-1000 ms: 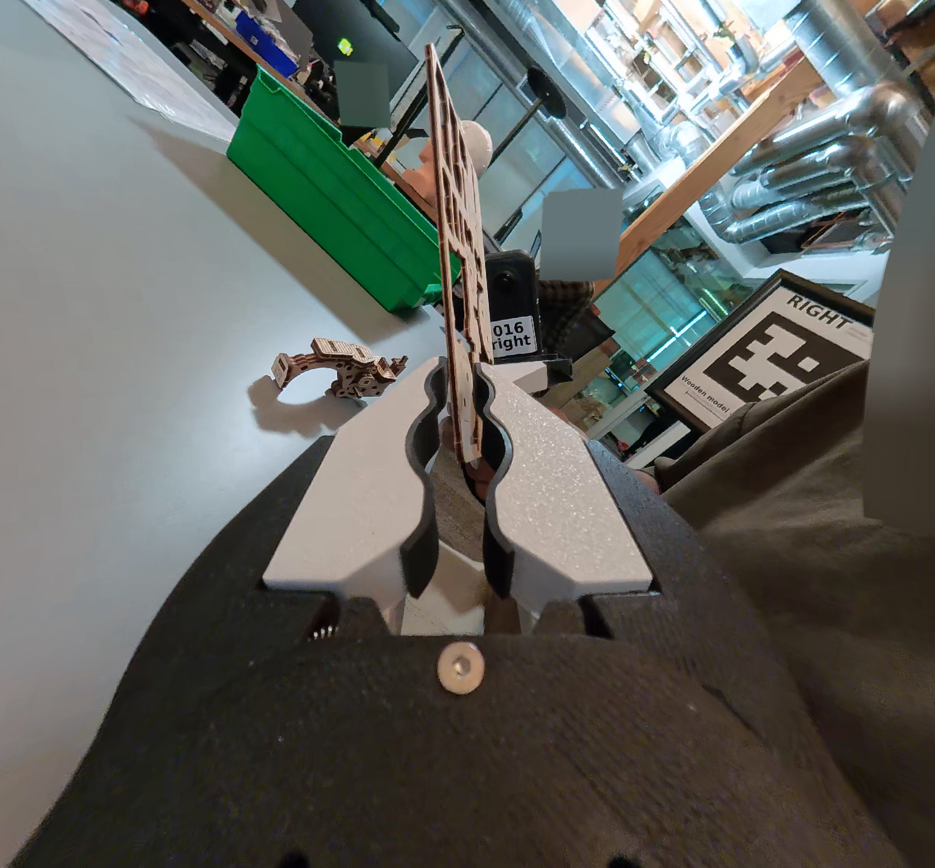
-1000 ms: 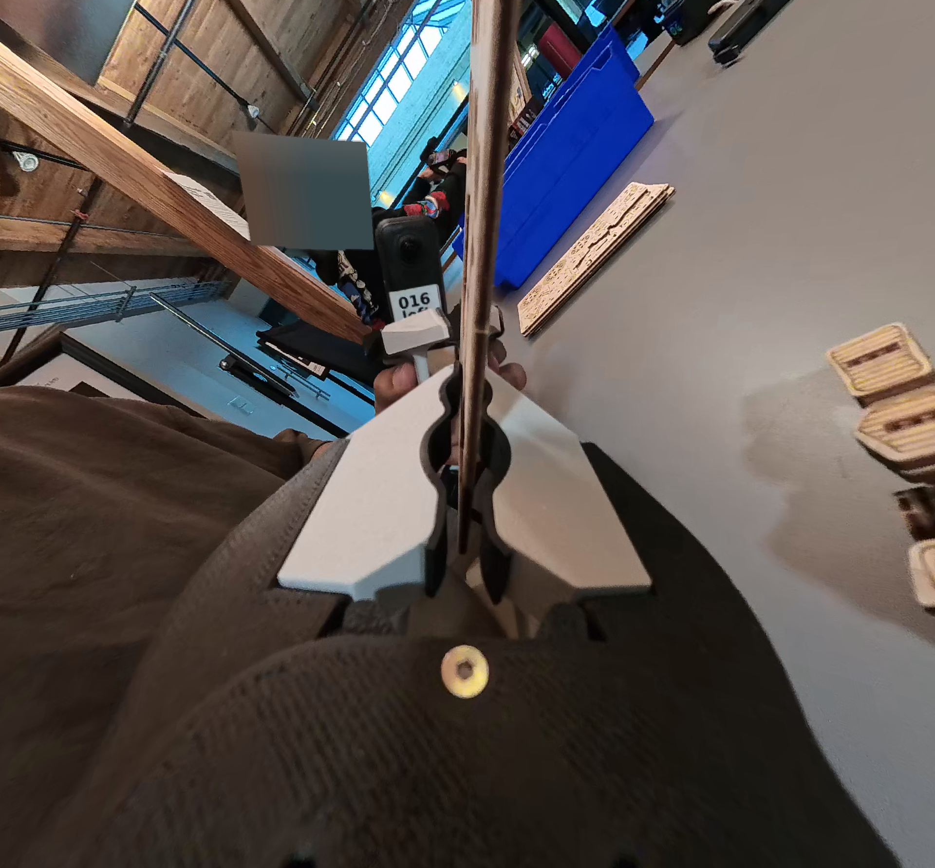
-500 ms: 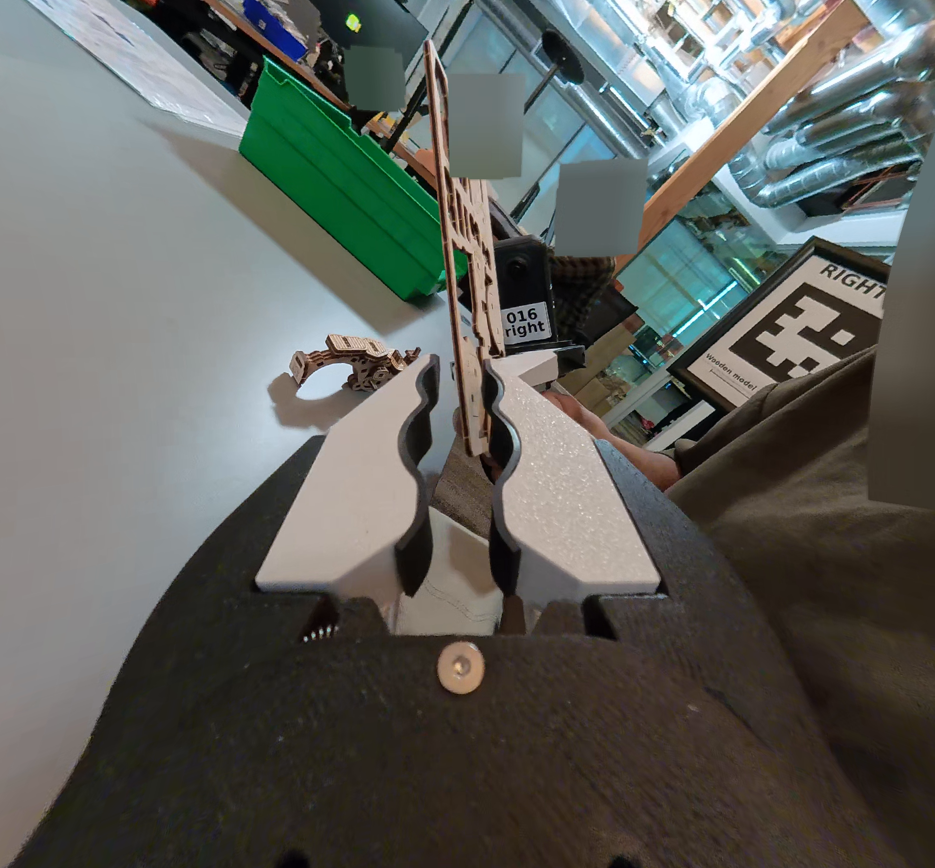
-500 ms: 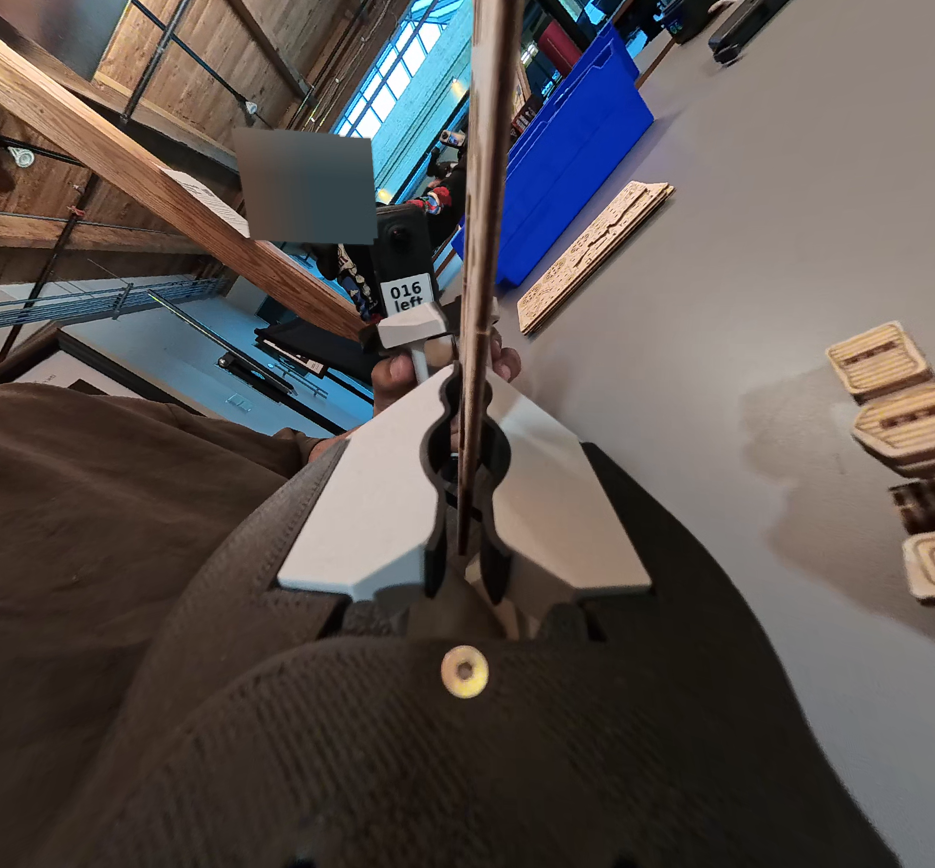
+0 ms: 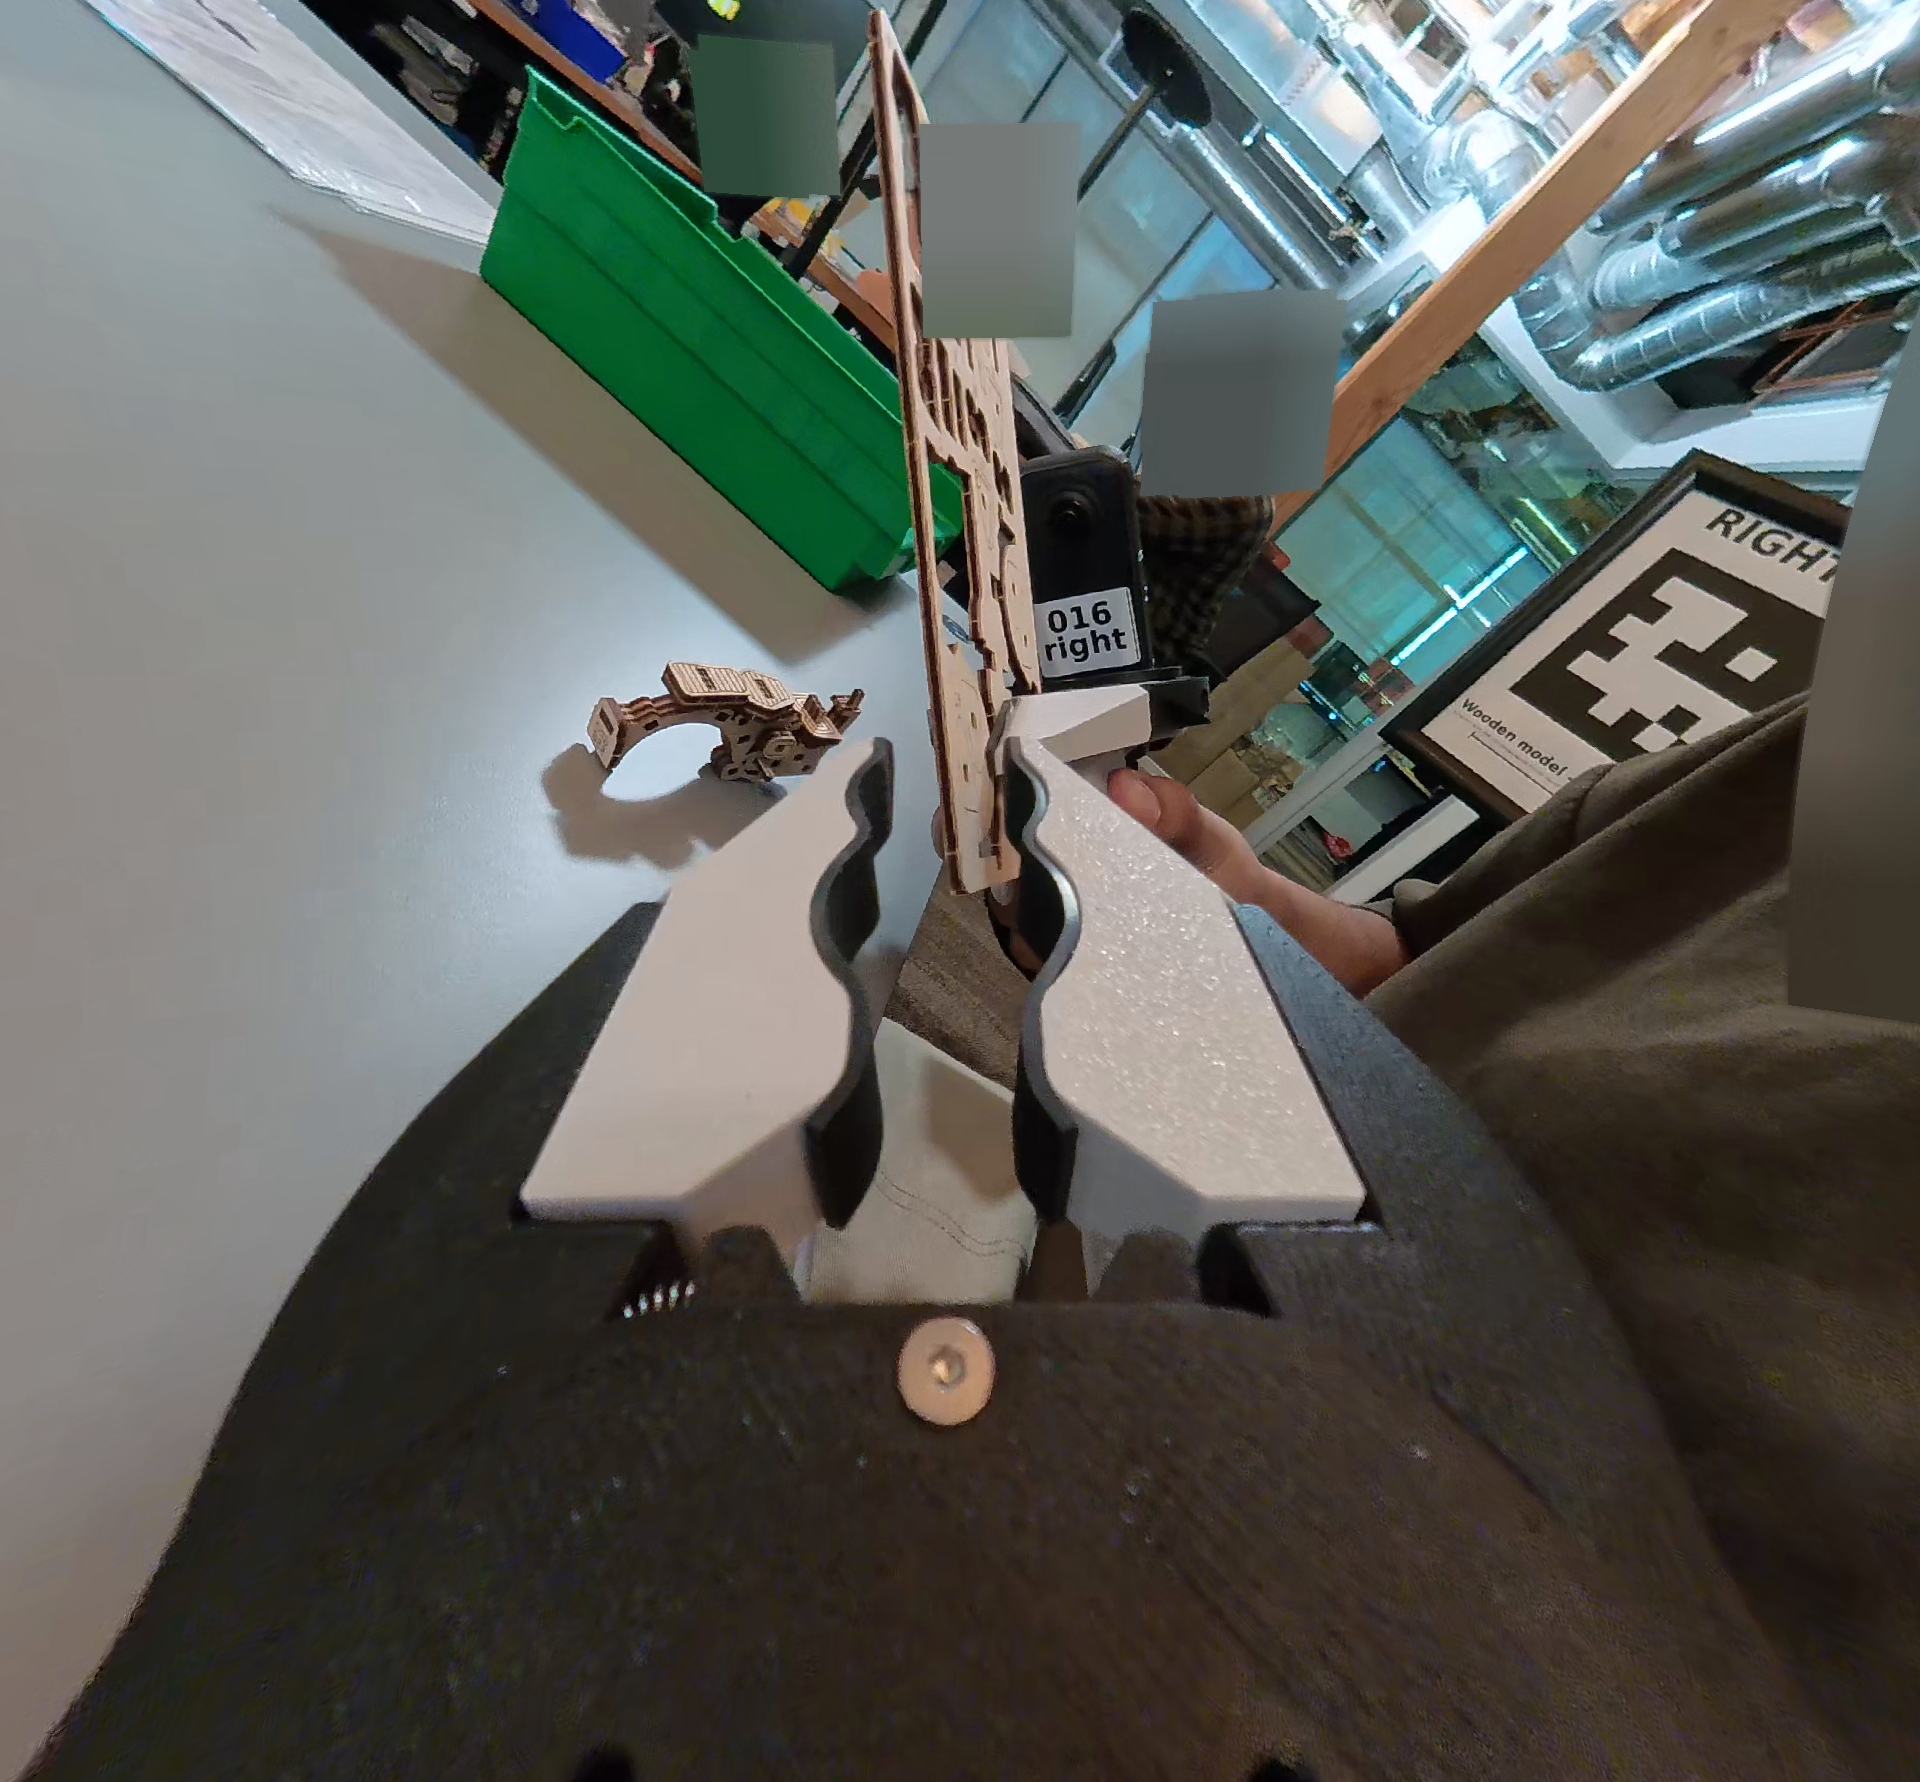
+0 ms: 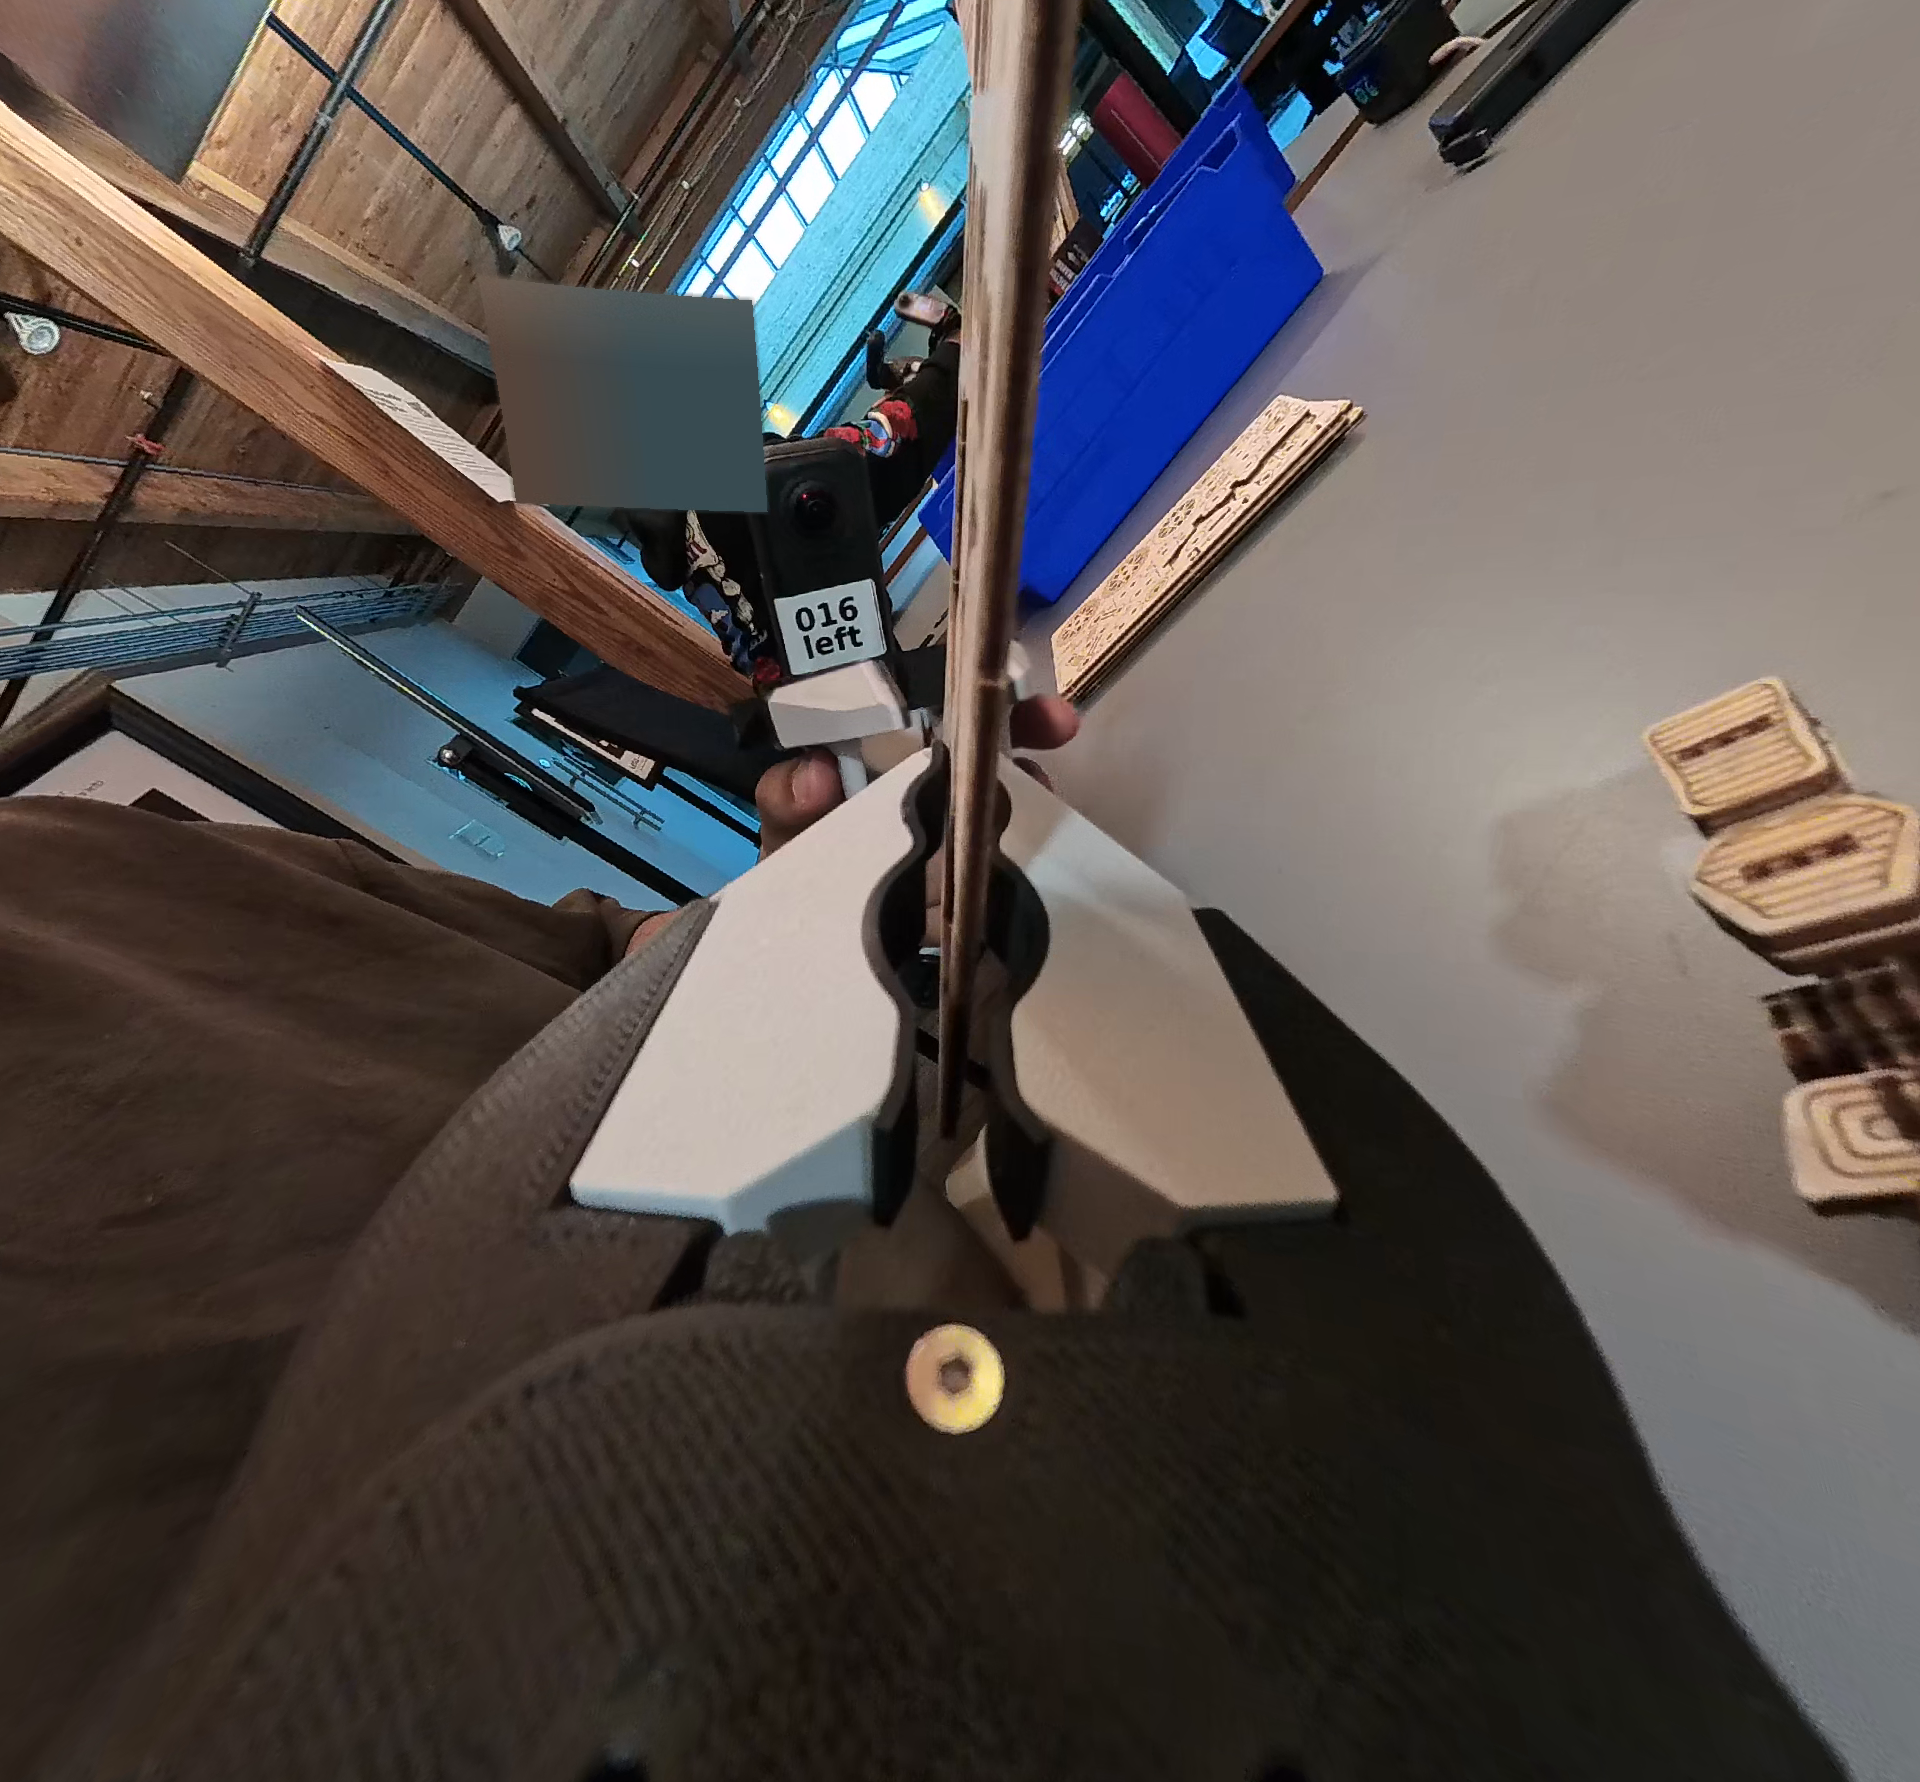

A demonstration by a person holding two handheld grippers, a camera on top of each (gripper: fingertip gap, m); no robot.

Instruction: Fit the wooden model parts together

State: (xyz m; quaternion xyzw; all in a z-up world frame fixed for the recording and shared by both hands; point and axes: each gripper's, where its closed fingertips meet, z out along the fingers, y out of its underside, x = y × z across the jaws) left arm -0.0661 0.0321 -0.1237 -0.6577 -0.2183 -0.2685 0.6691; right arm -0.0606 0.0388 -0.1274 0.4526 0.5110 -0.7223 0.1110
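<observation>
A thin laser-cut wooden sheet stands upright above the table. My right gripper is shut on its lower edge, and the sheet appears edge-on in the right wrist view. My left gripper is open, with the sheet's bottom corner between its fingertips, close to the right finger. The two grippers face each other: the right one shows beyond the sheet in the left wrist view, and the left one in the right wrist view. A small assembled wooden part lies on the grey table.
A green bin stands behind the small part, with paper sheets far left. A blue bin, a stack of wooden sheets and several small wooden pieces sit on the table. The person's brown sleeve is close. The tips of both grippers are at nearly the same place.
My left gripper has opened and let go of the wooden sheet, its jaws now wide apart. My right gripper still holds the sheet in the same place.
</observation>
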